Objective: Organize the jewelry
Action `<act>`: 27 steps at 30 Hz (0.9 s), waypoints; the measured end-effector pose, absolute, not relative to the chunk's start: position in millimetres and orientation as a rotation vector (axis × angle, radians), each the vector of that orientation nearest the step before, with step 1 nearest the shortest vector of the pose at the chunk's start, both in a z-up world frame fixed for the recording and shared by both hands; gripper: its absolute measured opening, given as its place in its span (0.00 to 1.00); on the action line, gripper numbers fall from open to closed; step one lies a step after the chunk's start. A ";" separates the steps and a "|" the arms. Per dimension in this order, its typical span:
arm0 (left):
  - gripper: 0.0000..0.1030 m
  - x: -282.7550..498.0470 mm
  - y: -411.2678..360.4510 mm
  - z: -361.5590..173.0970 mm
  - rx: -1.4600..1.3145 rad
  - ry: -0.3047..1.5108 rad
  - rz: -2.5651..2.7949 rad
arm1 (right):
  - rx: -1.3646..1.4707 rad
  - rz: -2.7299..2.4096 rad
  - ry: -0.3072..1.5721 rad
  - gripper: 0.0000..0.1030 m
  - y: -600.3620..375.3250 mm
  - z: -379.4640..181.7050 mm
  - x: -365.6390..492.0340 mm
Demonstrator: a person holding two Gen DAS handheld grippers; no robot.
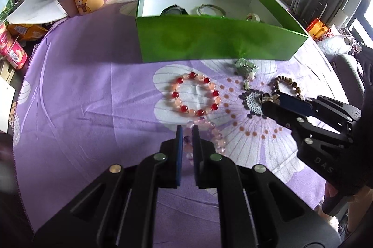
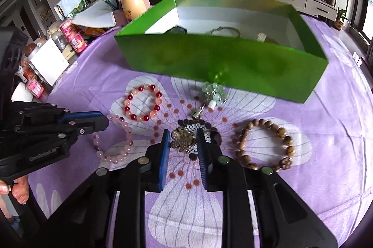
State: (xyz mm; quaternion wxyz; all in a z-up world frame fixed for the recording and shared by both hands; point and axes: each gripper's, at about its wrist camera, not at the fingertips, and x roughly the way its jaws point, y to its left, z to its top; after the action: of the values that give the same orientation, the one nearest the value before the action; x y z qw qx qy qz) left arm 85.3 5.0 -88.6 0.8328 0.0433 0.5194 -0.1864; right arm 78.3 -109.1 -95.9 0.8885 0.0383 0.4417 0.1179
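Brooch (image 2: 182, 142), gold and flower-shaped, pinched at 2 sides between the blue pads of the right gripper (image 2: 183, 139), low over the dark centre of the printed flower on the purple cloth (image 2: 326, 131). Left gripper (image 1: 187, 133) nearly shut, clamped on 1 strand of the pale pink bracelet (image 2: 116, 143), with the rest of that loop trailing back on the cloth toward the person. Straight ahead of both tongs, the green box (image 2: 221, 61), long axis running across the view, near wall standing between the held pieces and the white interior, with a few items already inside. Right tongs a little nearer that wall than the left, judging from the left wrist view. Probably a lift over the rim next, higher for the bracelet because of the hanging loop. Left on the cloth: red-and-pink bracelet (image 2: 143, 105), green bead charm (image 2: 214, 91) just beside the box wall, wooden bead bracelet (image 2: 265, 145).
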 end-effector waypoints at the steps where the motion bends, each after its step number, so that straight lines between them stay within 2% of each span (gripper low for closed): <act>1: 0.07 85.5 3.8 -85.6 0.091 1.097 -0.397 | 0.079 0.244 0.911 0.22 -111.0 -92.5 77.0; 19: 0.07 138.4 -39.7 0.0 0.073 0.969 -0.455 | 0.120 0.173 0.736 0.22 -167.0 -5.7 90.8; 27: 0.07 189.1 -65.8 14.3 0.047 0.995 -0.472 | 0.171 0.176 0.742 0.22 -184.7 4.6 126.3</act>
State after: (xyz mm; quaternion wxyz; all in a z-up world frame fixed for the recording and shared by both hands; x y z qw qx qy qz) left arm 189.1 -65.8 14.3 0.8519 0.0222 0.4729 -0.2241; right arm 126.3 -184.7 4.6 0.9246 0.0832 0.3617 0.0856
